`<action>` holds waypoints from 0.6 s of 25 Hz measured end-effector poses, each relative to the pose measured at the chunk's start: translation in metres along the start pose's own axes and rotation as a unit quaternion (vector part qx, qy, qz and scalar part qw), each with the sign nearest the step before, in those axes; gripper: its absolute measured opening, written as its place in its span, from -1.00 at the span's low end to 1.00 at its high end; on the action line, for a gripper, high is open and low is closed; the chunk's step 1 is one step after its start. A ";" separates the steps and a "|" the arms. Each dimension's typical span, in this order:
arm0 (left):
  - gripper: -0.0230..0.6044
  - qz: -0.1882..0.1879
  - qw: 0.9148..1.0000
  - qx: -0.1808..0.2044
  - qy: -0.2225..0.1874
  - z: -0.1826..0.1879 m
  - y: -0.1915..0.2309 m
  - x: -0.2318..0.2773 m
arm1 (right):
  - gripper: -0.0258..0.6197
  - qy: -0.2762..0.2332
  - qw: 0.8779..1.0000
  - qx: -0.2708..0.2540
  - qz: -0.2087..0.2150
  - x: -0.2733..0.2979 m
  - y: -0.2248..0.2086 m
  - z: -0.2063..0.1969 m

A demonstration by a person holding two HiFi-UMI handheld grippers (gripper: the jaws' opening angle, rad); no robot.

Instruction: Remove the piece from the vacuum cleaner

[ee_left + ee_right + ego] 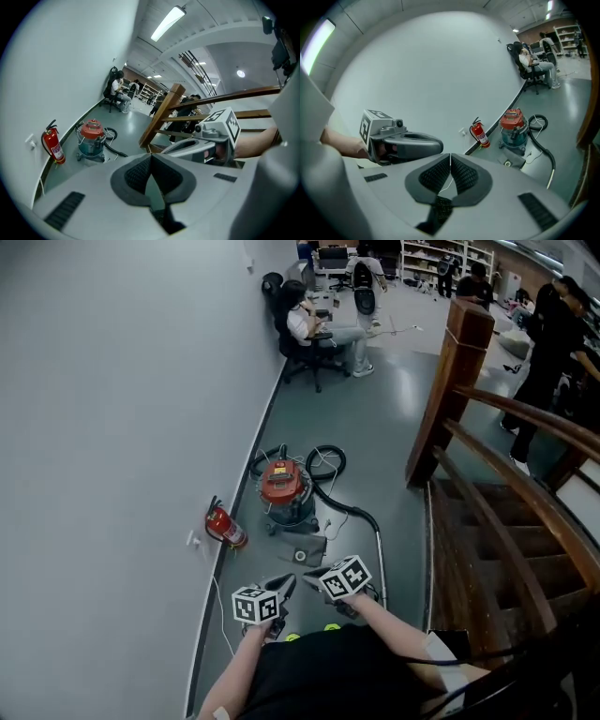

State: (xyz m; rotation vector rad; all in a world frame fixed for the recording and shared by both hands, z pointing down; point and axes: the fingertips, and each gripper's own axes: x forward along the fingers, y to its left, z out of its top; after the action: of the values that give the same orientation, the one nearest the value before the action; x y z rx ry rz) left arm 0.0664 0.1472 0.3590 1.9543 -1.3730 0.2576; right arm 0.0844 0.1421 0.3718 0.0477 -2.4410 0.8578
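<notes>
A wooden stair railing (487, 451) flanks the grey floor (394, 409). The red-topped vacuum cleaner (284, 491) stands near the wall, its flat nozzle (307, 552) lying just in front. A fire extinguisher (225, 526) stands beside it. The left gripper (151, 161) and right gripper (450, 161) hover apart from the vacuum cleaner, jaws together, empty.

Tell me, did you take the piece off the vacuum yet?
Not yet, nothing looks done. The vacuum sits on the floor by the wall with its hose on it. Nothing is in hand: the left gripper and right gripper are both shut, empty and well short of the vacuum. Left to do: get close, grab the piece and pull it off.
</notes>
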 end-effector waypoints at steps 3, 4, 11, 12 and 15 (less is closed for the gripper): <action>-0.90 0.006 1.000 0.001 -0.008 -0.001 0.001 -0.002 | -0.86 0.001 1.000 -0.003 -0.005 -0.001 0.000 0.002; -0.90 0.011 1.000 0.005 -0.013 -0.001 0.000 -0.003 | -0.86 -0.002 1.000 -0.003 -0.006 -0.002 0.001 0.002; -0.90 0.016 0.998 0.051 -0.034 -0.002 -0.006 -0.006 | -0.87 -0.024 0.999 -0.018 -0.027 -0.001 0.003 0.009; -0.90 0.014 0.998 0.049 -0.032 -0.004 -0.006 -0.006 | -0.87 -0.022 0.999 -0.019 -0.027 0.000 0.004 0.008; -0.90 0.007 0.998 0.050 -0.022 -0.013 -0.007 -0.005 | -0.87 -0.016 0.999 -0.020 -0.026 0.004 0.007 0.003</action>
State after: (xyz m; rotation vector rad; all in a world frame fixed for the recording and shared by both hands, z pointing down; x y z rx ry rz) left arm 0.0738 0.1610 0.3625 2.0434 -1.4271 0.2967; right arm 0.0784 0.1464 0.3683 0.1097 -2.4744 0.7923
